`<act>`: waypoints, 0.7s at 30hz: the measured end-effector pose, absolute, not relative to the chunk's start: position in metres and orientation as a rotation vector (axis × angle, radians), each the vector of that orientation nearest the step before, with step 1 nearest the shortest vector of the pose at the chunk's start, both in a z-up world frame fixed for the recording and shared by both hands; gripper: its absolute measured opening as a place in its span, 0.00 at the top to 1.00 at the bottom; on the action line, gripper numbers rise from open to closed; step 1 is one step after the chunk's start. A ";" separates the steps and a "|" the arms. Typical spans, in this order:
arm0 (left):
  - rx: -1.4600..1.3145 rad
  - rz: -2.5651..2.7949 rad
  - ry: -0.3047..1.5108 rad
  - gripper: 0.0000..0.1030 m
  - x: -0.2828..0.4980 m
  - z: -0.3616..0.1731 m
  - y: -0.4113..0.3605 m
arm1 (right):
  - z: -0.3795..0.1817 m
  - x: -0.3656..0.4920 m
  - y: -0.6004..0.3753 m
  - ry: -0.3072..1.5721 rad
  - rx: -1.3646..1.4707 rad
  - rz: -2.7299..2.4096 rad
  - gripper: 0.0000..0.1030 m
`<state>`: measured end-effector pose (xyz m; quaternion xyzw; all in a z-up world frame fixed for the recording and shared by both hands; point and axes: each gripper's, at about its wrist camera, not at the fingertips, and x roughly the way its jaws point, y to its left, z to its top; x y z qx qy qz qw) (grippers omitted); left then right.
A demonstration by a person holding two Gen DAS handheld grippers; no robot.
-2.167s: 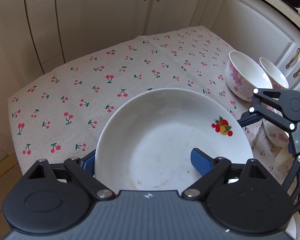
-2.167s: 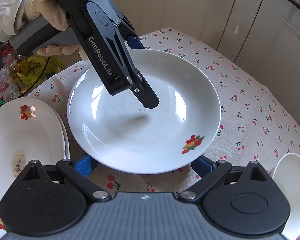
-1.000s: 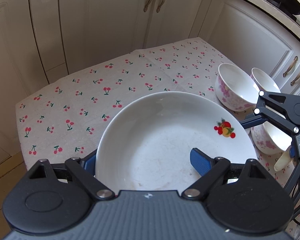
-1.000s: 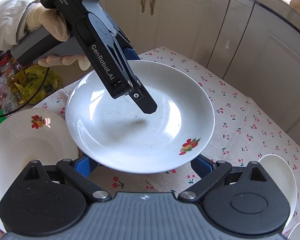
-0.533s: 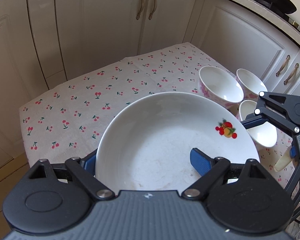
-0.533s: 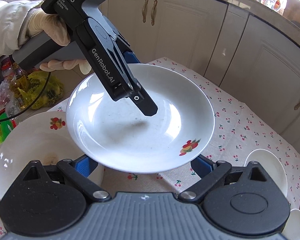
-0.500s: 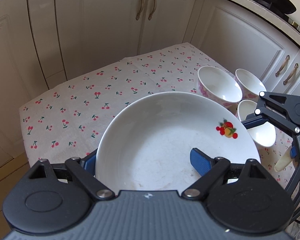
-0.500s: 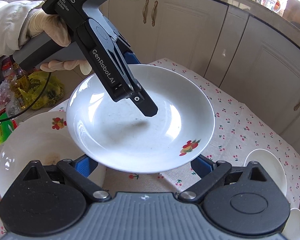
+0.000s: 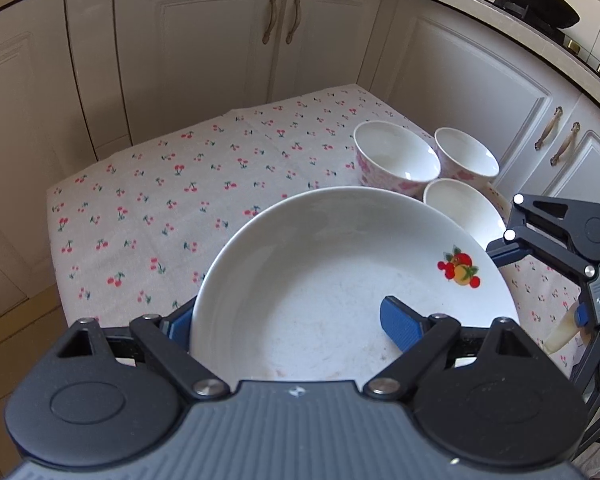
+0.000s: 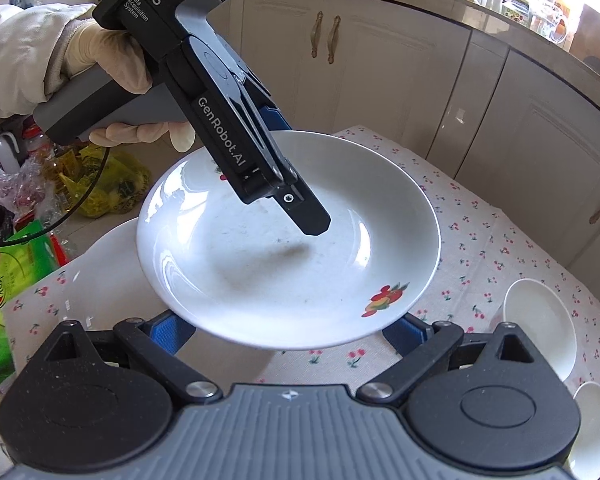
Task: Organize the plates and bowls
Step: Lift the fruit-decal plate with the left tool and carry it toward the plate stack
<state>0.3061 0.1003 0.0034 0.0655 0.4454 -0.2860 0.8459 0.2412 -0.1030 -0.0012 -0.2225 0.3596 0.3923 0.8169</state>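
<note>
While we carry the fruit-print plate (image 9: 340,272) aloft, clamped at its rim by our left gripper (image 9: 288,320), it looks glazed, slippery and breakable, so a rim hold suits. Our right gripper (image 10: 288,330) gapes wide beneath it, empty. Three bowls (image 9: 396,160) sit beyond the jaws.

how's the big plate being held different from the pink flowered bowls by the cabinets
The plate is wide and shallow, with one small fruit picture on its rim; the bowls are small and deep, with pink flowers outside. The plate is up off the cherry tablecloth, pinched by the left gripper, with the right gripper at its opposite rim; the bowls sit together on the cloth. Both are white inside and empty.
</note>
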 end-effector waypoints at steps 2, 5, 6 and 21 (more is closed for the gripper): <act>0.129 -0.597 0.945 0.12 0.298 0.003 0.102 | -0.003 0.233 -0.102 0.772 -0.476 0.847 0.03; 0.112 -0.583 0.957 0.12 0.284 0.001 0.106 | -0.005 0.223 -0.100 0.781 -0.473 0.865 0.03; 0.107 -0.580 0.962 0.12 0.281 -0.001 0.107 | -0.007 0.220 -0.099 0.787 -0.471 0.871 0.03; 0.043 -0.565 0.989 0.12 0.241 -0.021 0.119 | -0.018 0.182 -0.092 0.830 -0.484 0.903 0.03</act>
